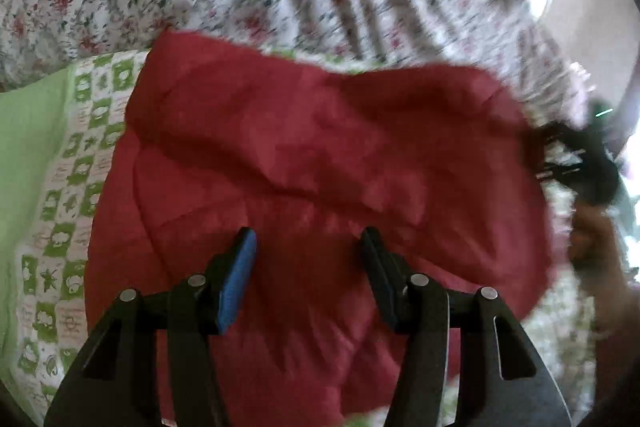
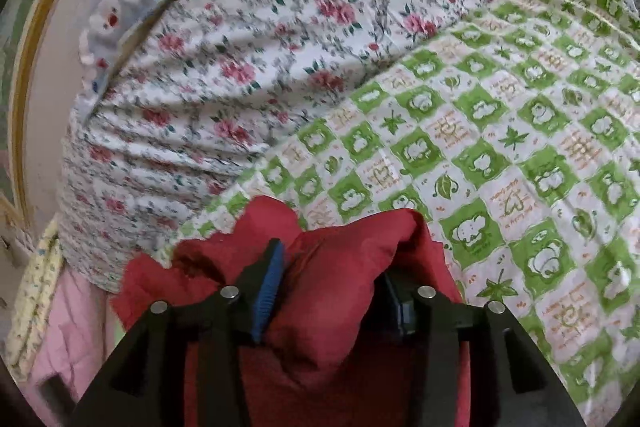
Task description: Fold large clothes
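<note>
A soft, rumpled red garment (image 1: 320,155) lies on the bed's green-checked sheet (image 2: 520,131), beside a rose-print quilt (image 2: 248,39). The left tool (image 1: 308,247) hovers released above it. The right tool (image 2: 332,267) has bunched red cloth between its parted fingers; whether it grips is unclear.

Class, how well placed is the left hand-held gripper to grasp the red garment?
Probably well placed, yes: the left hand-held gripper hangs open right over the red garment, and nothing lies between its fingers and the cloth.
</note>
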`<state>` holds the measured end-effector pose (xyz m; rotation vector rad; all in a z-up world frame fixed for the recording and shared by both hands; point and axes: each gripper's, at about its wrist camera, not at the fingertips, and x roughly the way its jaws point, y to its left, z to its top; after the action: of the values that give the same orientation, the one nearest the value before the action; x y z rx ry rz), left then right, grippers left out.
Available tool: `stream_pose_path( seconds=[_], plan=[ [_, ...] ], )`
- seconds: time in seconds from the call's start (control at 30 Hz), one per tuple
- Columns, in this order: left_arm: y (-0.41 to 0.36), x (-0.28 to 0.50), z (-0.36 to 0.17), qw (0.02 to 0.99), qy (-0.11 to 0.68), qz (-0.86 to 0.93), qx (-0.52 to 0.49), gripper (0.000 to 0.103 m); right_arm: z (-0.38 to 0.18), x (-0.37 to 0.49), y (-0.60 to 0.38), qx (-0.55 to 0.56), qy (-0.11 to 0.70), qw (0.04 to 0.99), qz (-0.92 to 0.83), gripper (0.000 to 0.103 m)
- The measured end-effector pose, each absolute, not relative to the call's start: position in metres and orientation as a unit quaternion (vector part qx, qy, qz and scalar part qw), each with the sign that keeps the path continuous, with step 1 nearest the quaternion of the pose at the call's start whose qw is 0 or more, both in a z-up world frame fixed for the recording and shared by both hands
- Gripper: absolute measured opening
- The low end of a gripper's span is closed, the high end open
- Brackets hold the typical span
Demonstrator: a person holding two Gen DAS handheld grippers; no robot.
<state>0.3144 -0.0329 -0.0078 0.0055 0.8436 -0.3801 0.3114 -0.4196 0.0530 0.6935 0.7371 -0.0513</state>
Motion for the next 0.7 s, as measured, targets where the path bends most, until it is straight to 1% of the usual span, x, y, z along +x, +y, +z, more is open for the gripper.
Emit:
stream_pose_path(
  seconds=[0.07,0.1,0.17,0.23,0.33,0.43,0.47,0.53,0.6,0.7],
  plan=[
    [-0.030,0.324,-0.015,0.900,0.403,-0.167,-0.001,0.053,0.072,0.300,-0.416,0.321,0.336,0.885,-0.019,0.059],
    [-0.028,0.326,-0.015,0.901,0.402,-0.163,-0.006,0.053,0.086,0.291,-0.411,0.303,0.322,0.896,-0.019,0.061],
    [-0.026,0.328,-0.015,0.902,0.402,-0.158,-0.013,0.053,0.106,0.275,-0.398,0.268,0.300,0.915,-0.010,0.068],
    [-0.027,0.331,-0.015,0.903,0.401,-0.150,-0.009,0.053,0.115,0.270,-0.377,0.227,0.301,0.926,0.008,0.071],
    [-0.030,0.335,-0.016,0.904,0.403,-0.140,-0.001,0.053,0.101,0.281,-0.336,0.154,0.356,0.920,0.055,0.071],
    [-0.032,0.339,-0.017,0.904,0.408,-0.130,0.009,0.053,0.069,0.305,-0.305,0.085,0.421,0.900,0.071,0.070],
    [-0.031,0.343,-0.019,0.904,0.409,-0.122,0.012,0.055,0.059,0.312,-0.302,0.074,0.435,0.895,0.063,0.070],
    [-0.026,0.353,-0.021,0.901,0.418,-0.113,0.007,0.055,0.037,0.329,-0.304,0.061,0.455,0.888,0.037,0.070],
    [-0.017,0.364,-0.024,0.896,0.430,-0.109,-0.009,0.055,0.025,0.339,-0.314,0.054,0.456,0.888,0.011,0.070],
    [-0.007,0.378,-0.028,0.891,0.442,-0.096,-0.028,0.055,0.008,0.353,-0.339,0.102,0.461,0.881,0.001,0.071]
  ],
)
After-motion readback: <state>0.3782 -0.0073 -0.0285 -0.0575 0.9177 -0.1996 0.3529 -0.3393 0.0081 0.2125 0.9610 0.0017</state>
